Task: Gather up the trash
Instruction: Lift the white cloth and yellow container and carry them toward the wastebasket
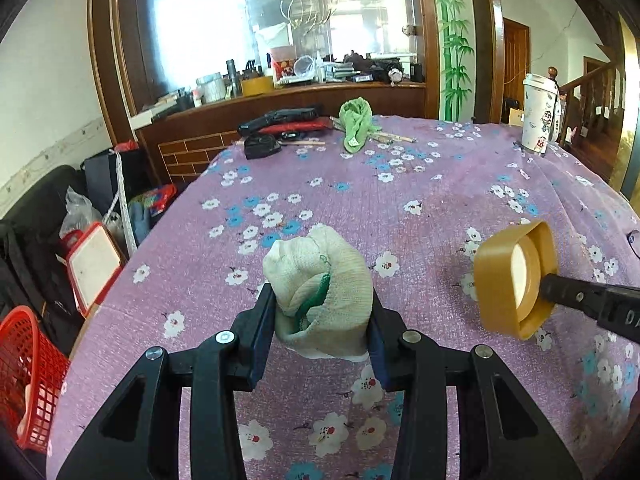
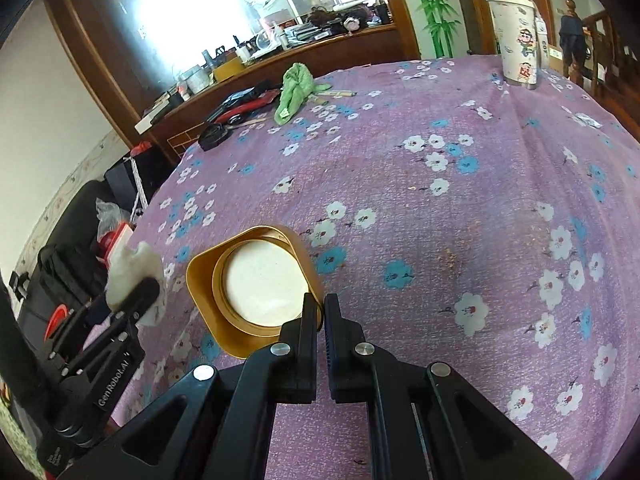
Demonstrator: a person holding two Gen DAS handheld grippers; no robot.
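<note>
My left gripper is shut on a crumpled off-white cloth wad with a green thread, held just above the purple flowered tablecloth. My right gripper is shut on the rim of a gold square lid with a white liner, its open side towards the camera. In the left wrist view the gold lid hangs to the right of the wad on the right gripper's fingers. In the right wrist view the wad and the left gripper sit at the left.
A green cloth, black and red items and wooden sticks lie at the table's far side. A white cartoon tumbler stands at the far right. A red basket and bags sit on the floor to the left.
</note>
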